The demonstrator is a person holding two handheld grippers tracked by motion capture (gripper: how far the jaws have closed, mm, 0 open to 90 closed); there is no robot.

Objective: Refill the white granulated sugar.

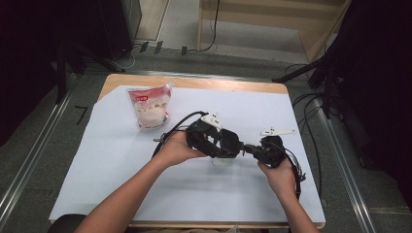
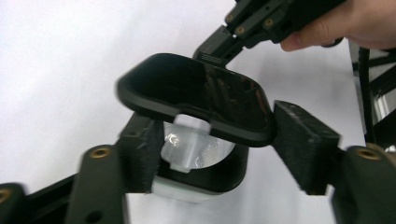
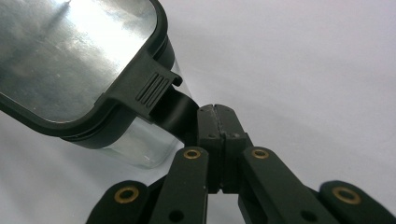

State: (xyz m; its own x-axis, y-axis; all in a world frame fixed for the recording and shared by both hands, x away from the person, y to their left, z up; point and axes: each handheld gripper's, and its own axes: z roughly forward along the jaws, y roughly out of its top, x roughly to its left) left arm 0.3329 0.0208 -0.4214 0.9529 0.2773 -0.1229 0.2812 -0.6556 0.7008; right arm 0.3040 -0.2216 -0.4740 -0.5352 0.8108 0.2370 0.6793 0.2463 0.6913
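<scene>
The right claw [image 3: 215, 122] is pressed together, pinching the black flap [image 3: 175, 112] of the lid [image 3: 70, 60]. The lid is shiny, flat and round-cornered, and tilts half open over a clear box [image 2: 196, 154]. The box sits mid tabletop [image 1: 121, 160]. The left claw [image 2: 210, 154] is spread around the box; its rough pads [image 2: 303, 144] look not quite pressing. I think they are opening the box. Next, squeeze the box, then lift the lid. A soft pouch [image 1: 150, 107] lies well apart.

A: The high view?
B: Above the desk's [image 1: 121, 194] near edge, facing forward and down.
A: The gripper views?
B: Very close, facing each other; both share the container [image 2: 196, 154].
</scene>
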